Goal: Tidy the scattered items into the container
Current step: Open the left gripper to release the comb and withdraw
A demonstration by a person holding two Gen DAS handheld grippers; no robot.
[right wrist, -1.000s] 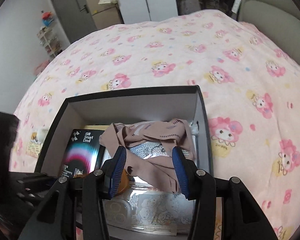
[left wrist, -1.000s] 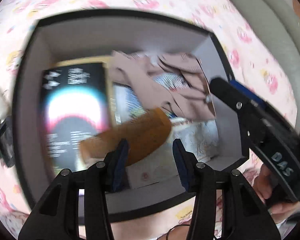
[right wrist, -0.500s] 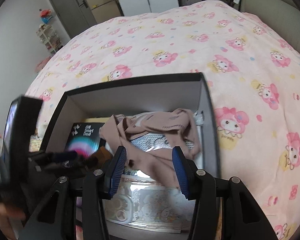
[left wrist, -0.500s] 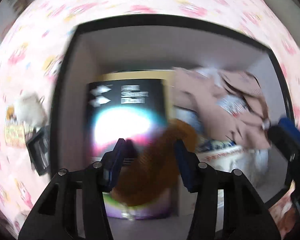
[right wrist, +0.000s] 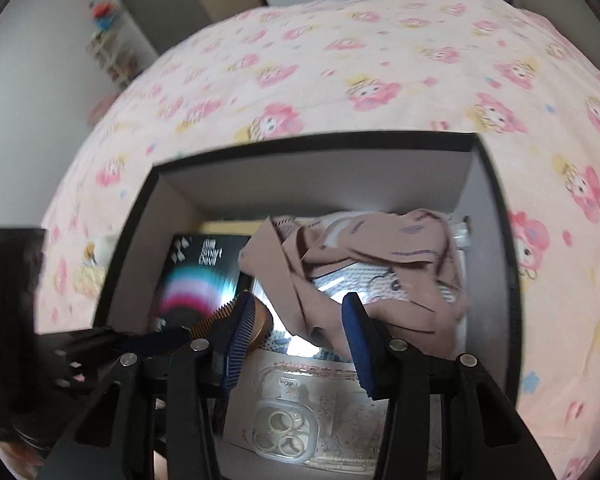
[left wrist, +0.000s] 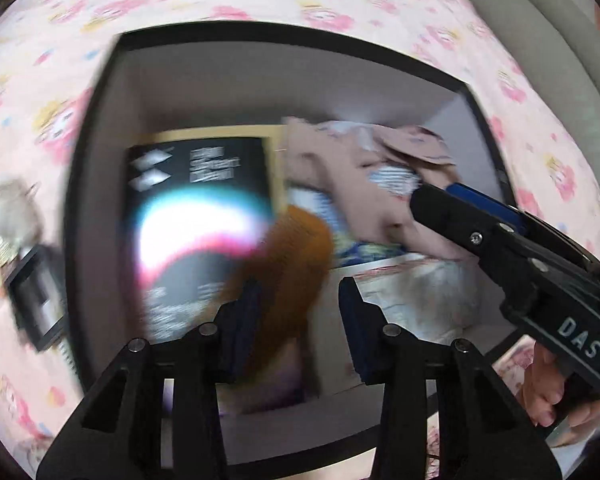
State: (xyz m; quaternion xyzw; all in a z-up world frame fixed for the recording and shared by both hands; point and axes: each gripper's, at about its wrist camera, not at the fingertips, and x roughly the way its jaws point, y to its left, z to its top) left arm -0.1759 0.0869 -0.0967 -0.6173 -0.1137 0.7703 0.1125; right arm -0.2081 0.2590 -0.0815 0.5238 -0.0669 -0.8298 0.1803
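Note:
A black-rimmed box [left wrist: 300, 40] [right wrist: 320, 140] sits on the bed. It holds a black booklet [left wrist: 196, 184], a crumpled beige cloth [left wrist: 348, 176] [right wrist: 340, 248] and printed packets. A brown comb [left wrist: 292, 256] [right wrist: 216, 318] lies slanted over the booklet, blurred. My left gripper [left wrist: 296, 292] [right wrist: 156, 338] hangs over the box with the comb's end between its closing fingers; the right pad stands clear of it. My right gripper [right wrist: 296, 304] [left wrist: 436, 196] points down at the beige cloth, its jaws closing slightly with nothing pinched.
A clear phone case [right wrist: 284, 432] lies on a packet at the box's near end. Outside the box's left wall, a small black item [left wrist: 36, 300] and a white fluffy thing [left wrist: 8, 208] rest on the pink bedspread [right wrist: 380, 60]. A hand [left wrist: 548, 392] holds the right gripper.
The comb lay crosswise beyond my left fingertips; now it runs lengthwise between them. The left fingers have narrowed. The right gripper has tipped down closer to the beige cloth.

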